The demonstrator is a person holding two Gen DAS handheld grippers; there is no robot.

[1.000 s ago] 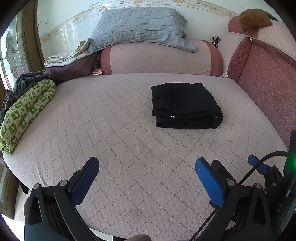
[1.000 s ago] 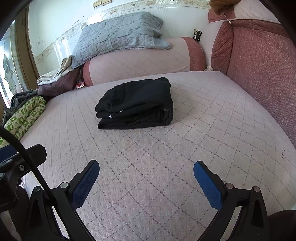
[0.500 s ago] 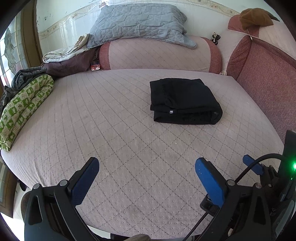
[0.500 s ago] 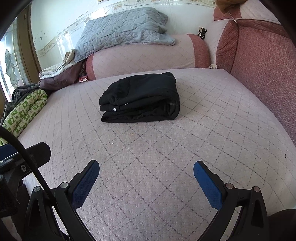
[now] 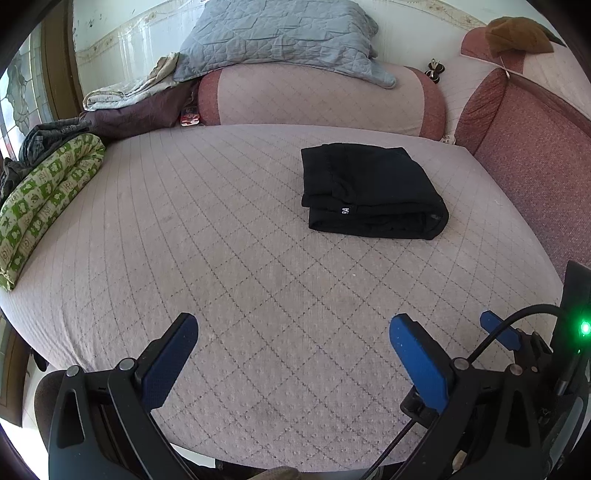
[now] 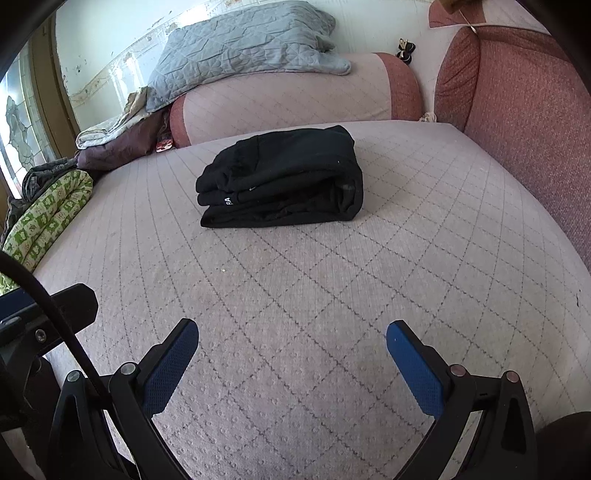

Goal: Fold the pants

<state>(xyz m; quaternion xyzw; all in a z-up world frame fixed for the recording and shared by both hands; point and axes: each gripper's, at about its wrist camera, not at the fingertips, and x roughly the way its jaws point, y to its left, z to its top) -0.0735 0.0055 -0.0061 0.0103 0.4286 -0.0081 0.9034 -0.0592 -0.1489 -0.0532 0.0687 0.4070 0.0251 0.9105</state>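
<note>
Black pants [image 5: 369, 192] lie folded into a compact rectangle on the pink quilted bed [image 5: 221, 240], a small white label showing on the near edge. The same bundle [image 6: 284, 177] sits mid-bed in the right wrist view. My left gripper [image 5: 293, 339] hovers open over the bed's near edge, well short of the pants, nothing between its blue pads. My right gripper [image 6: 291, 343] is also open and empty, near the front of the bed. The right gripper's blue pad [image 5: 500, 332] shows at the right of the left wrist view.
A long pink bolster [image 5: 317, 99] with a grey quilted pillow [image 5: 280, 33] lines the back. A green patterned rolled blanket [image 5: 44, 199] and piled clothes sit at the left. A red padded side [image 5: 535, 155] bounds the right. A brown cloth [image 5: 517, 37] rests on top of it.
Both grippers have drawn back and risen slightly from the folded pants, which look a little farther off. The pants have not moved. Both stay open.
</note>
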